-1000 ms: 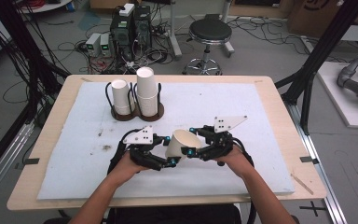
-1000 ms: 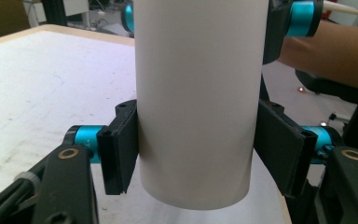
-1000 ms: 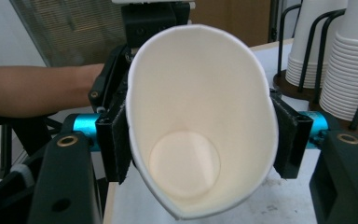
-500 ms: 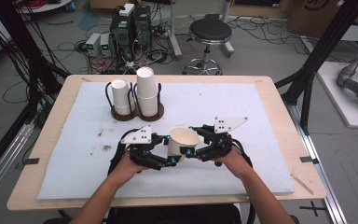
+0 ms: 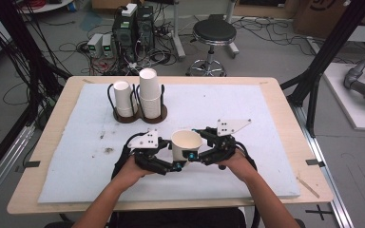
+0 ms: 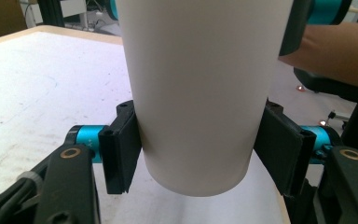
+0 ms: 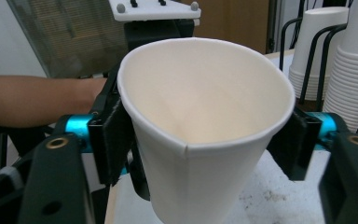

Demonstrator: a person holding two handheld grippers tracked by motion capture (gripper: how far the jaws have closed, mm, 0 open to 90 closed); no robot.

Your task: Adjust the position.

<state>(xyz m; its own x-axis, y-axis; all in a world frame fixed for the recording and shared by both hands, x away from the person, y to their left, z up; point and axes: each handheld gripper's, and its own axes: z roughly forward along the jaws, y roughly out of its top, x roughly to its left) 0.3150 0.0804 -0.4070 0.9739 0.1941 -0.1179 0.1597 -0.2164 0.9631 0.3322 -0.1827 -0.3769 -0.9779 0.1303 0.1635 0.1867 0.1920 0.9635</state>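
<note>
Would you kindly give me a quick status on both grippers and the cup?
Left gripper and right gripper both shut on the paper cup. Cup upright, mid-table. Cup holder behind, apart.

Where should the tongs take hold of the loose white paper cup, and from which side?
Grip the white paper cup low on its side wall, coming in level from the side. It stands upright and tapers downward; the wall near the base is stiffer, while its open rim would likely squash.

A white paper cup is clamped near its base between the black jaws of the left gripper, above the white tabletop.
</note>
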